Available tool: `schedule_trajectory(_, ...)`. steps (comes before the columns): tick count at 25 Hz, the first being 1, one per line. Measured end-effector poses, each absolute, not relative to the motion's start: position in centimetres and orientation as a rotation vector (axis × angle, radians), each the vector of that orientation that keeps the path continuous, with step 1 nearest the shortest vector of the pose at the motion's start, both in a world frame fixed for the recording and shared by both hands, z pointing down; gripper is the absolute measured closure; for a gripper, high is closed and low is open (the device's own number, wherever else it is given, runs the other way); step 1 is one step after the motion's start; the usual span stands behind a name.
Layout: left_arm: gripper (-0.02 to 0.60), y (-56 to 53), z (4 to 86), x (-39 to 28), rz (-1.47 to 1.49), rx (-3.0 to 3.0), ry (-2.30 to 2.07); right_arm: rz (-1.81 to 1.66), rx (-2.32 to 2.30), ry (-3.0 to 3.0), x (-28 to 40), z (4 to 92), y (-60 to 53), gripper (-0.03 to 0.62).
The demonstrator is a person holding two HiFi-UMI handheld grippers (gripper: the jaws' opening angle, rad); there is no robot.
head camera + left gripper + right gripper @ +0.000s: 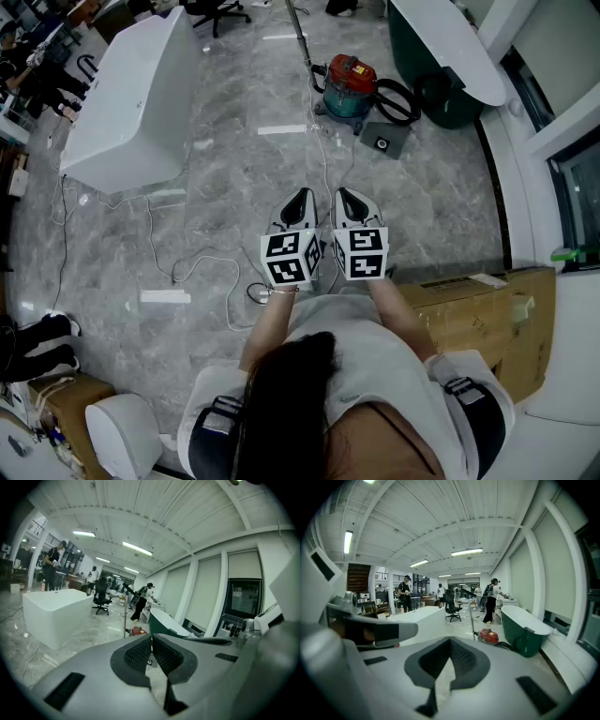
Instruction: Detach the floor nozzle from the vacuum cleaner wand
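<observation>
A red and teal canister vacuum stands on the marble floor well ahead of me, with its black hose coiled to the right. Its thin metal wand rises upright beside it; I cannot make out the nozzle at the wand's foot. Next to the canister lies a dark flat piece that I cannot identify. My left gripper and right gripper hang side by side far short of the vacuum, both shut and empty. The canister shows past the left gripper, and the canister past the right gripper.
A white bathtub sits to the left and a dark green bathtub at the far right. White cables trail over the floor ahead of my feet. A cardboard box stands close on my right. People work at the far end of the hall.
</observation>
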State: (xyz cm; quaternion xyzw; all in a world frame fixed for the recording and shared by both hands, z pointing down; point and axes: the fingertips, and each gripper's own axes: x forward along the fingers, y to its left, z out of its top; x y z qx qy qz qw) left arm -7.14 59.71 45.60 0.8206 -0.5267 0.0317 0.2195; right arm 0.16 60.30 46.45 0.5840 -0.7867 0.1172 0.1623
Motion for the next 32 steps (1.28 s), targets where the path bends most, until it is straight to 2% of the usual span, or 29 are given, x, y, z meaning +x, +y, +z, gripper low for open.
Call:
schedule_trajectory(13, 0.566, 59.1, 46.5, -9.1, 0.128, 2.280, -1.415, 0.339, 1.707, -2.238, -2.0, 46.3, 59.7, 0.579)
schedule_trajectory(32, 0.566, 56.6, 47.2, -9.3, 0.131, 2.260, -1.392, 0.401, 1.718, -2.240, -1.7, 47.2, 57.1, 0.579)
